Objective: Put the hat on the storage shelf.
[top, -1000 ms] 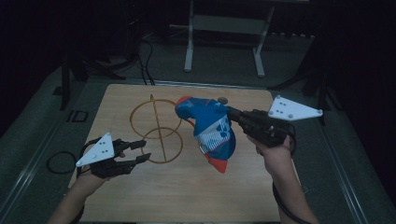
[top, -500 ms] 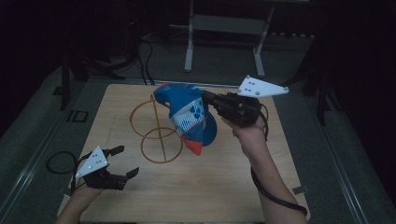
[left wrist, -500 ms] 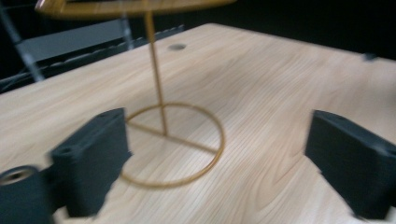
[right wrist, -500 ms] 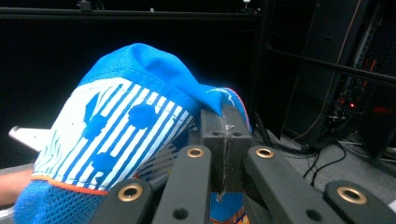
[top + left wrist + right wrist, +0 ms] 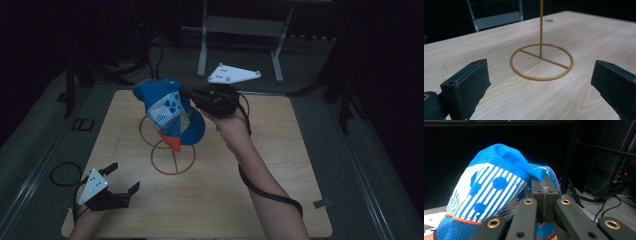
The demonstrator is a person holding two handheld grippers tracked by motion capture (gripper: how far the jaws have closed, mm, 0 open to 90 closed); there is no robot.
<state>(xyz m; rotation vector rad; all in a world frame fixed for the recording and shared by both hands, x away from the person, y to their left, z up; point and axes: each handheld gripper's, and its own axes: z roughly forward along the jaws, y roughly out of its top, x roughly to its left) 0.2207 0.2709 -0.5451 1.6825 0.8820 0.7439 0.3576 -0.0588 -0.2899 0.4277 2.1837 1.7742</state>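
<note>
The blue cap point(image 5: 170, 112) hangs in the air above the far half of the bench point(image 5: 300, 165), over the gold wire stand point(image 5: 172, 157), pinched at its edge by the fully closed right gripper point(image 5: 192, 95). It looks light, soft and floppy — the stiffer brim or seam is the surest hold. The left gripper point(image 5: 117, 180) rests empty, jaws spread wide, near the bench's near-left corner — pale smooth wood, dark room around.
</note>
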